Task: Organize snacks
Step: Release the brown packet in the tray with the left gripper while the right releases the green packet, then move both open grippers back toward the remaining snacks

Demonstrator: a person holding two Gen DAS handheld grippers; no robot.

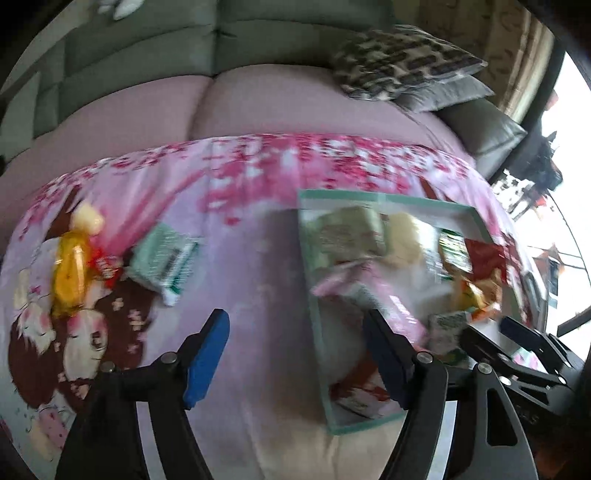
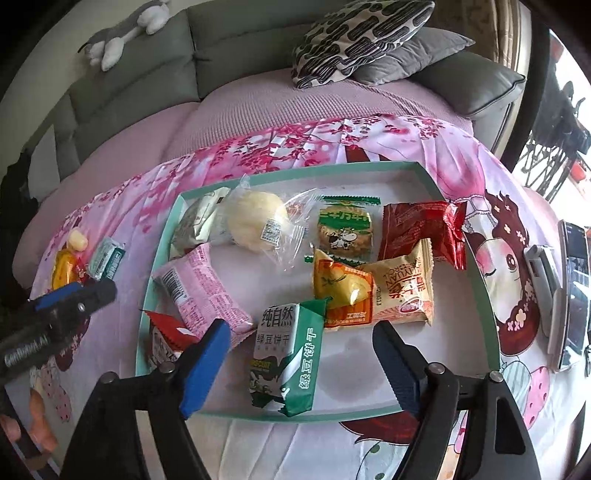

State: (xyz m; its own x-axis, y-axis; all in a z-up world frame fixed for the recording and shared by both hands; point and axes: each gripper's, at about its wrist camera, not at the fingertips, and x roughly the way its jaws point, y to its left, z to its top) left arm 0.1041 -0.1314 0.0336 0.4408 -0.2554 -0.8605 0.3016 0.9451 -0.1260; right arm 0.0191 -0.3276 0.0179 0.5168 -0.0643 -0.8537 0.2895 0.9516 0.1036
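Note:
A shallow green-rimmed tray (image 2: 424, 168) lies on the pink cloth and holds several snack packets. A green biscuit packet (image 2: 286, 363) lies in the tray between the fingers of my open right gripper (image 2: 301, 363), which does not grip it. Beyond it lie a pink packet (image 2: 201, 291), a wrapped bun (image 2: 255, 219) and a red packet (image 2: 421, 227). My left gripper (image 1: 295, 356) is open and empty over the cloth, just left of the tray (image 1: 388, 199). A yellow snack (image 1: 72, 273) and a pale green packet (image 1: 162, 258) lie on the cloth at the left.
A grey sofa (image 2: 236, 40) with patterned cushions (image 2: 354, 33) runs behind the cloth-covered surface. A phone (image 2: 574, 295) and a white object lie at the right edge. A plush toy (image 2: 122, 33) sits on the sofa back. The left wrist view is motion-blurred.

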